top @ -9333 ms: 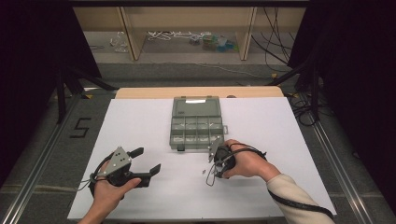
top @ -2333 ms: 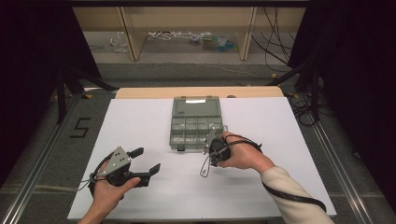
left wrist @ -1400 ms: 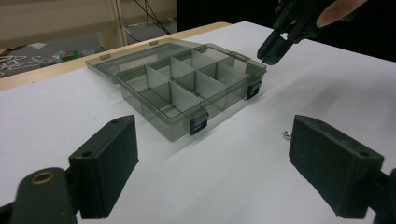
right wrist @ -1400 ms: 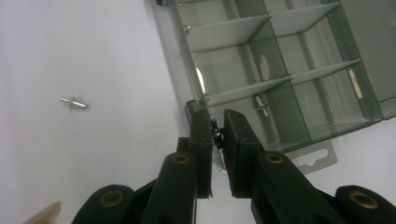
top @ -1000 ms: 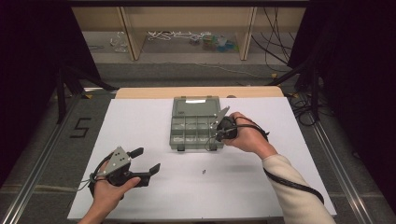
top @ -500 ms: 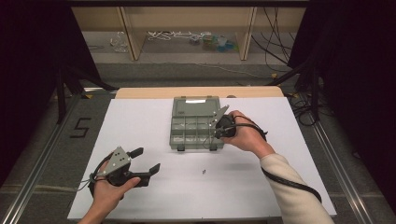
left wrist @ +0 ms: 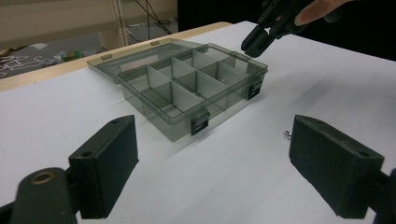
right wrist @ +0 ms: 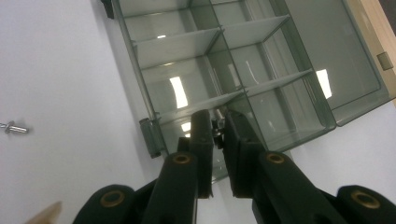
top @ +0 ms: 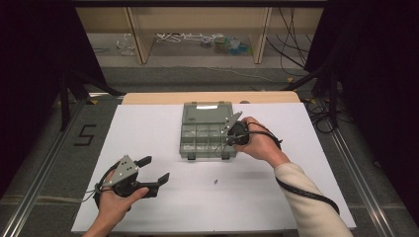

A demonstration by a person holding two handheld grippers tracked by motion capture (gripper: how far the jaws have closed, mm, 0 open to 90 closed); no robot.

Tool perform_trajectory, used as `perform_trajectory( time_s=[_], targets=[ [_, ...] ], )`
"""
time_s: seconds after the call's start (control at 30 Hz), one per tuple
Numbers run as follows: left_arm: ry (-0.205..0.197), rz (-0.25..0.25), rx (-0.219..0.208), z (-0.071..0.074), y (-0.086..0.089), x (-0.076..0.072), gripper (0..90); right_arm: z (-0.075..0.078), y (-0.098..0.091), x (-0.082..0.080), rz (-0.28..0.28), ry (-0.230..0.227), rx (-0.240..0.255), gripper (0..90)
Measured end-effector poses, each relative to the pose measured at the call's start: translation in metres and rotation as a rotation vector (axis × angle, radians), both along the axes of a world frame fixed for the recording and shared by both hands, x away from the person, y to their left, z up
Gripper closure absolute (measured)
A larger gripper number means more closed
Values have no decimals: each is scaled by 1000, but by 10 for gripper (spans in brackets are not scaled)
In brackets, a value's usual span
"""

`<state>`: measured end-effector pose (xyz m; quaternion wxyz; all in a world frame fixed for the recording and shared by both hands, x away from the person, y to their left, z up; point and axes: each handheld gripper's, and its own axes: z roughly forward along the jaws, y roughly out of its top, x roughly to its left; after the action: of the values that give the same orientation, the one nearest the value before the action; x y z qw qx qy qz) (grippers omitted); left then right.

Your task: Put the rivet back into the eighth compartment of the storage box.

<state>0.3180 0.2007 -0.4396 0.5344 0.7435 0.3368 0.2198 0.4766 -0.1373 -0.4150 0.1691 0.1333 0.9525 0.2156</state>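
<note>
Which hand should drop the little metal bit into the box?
The right. The right gripper is shut on a small metal piece and hangs right over the organizer box, at its near right corner. The left gripper is open, holds nothing, and sits well away on the white table.

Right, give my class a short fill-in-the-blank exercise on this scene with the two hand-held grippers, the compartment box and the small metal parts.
1. The lid of the compartment box lies ____.
2. The right gripper pinches a small metal part above the box's near ____ corner in the high view.
3. The left gripper has its jaws ____.
4. One loose metal part lies on the white ____, in front of the box.

Missing words: open; right; open; table
</note>
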Motion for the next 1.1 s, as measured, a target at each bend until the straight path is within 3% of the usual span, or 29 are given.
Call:
perform_trajectory(
  time_s=[0.93, 0.97, 1.1],
  targets=[
    [2, 1, -2, 0, 0, -1, 151, -6, 0, 4, -17, -28, 19, 824],
    [-11, -10, 11, 1, 1, 0, 151, -7, 0, 4, -17, -29, 18, 822],
    [-14, -14, 0, 0, 0, 0, 151, -7, 0, 4, -19, -27, 17, 762]
  ],
)
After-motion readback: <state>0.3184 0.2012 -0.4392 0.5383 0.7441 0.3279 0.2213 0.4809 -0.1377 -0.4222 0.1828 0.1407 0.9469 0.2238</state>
